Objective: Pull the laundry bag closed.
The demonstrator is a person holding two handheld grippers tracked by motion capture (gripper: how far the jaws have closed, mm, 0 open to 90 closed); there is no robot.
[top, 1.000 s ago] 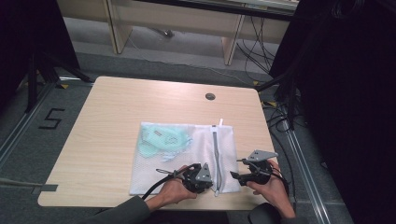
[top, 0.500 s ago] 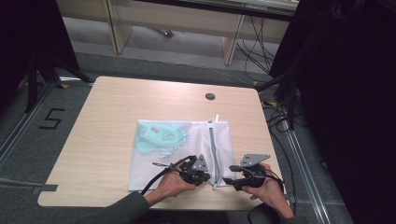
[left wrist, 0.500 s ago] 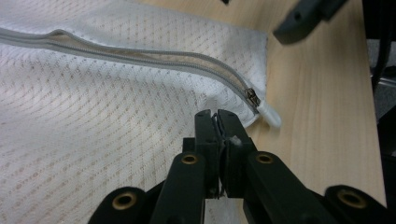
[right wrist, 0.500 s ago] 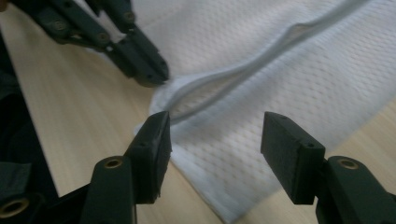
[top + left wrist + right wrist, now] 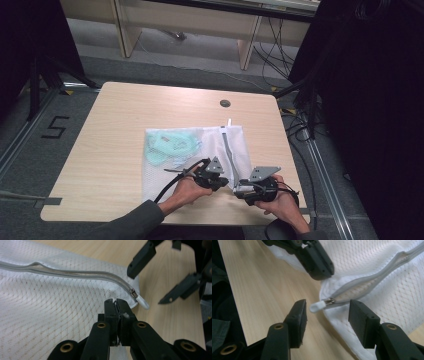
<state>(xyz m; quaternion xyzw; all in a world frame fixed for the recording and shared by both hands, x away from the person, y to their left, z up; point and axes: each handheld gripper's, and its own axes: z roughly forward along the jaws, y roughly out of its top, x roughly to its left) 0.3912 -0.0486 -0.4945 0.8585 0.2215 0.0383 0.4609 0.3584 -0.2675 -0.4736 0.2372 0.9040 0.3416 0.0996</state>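
Wooden table (image 5: pixel 115 150): left hand-held gripper (image 5: pixel 115 305) pinches mesh bag (image 5: pixel 50 315); right hand-held gripper (image 5: pixel 327 312), closing, straddles zipper pull (image 5: pixel 317 306), seemingly untouched.

A white mesh bag (image 5: pixel 200 160) with a grey zipper (image 5: pixel 75 273) holds mint-green cloth (image 5: pixel 167 145) on a pale wood table (image 5: pixel 115 125).

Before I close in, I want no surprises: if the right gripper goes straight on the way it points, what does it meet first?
Most likely the white zipper pull, lying between the right gripper's open jaws, which have just been closing.

High view over table (image 5: pixel 115 130); both gripper views close on zipper pull (image 5: pixel 317 306).
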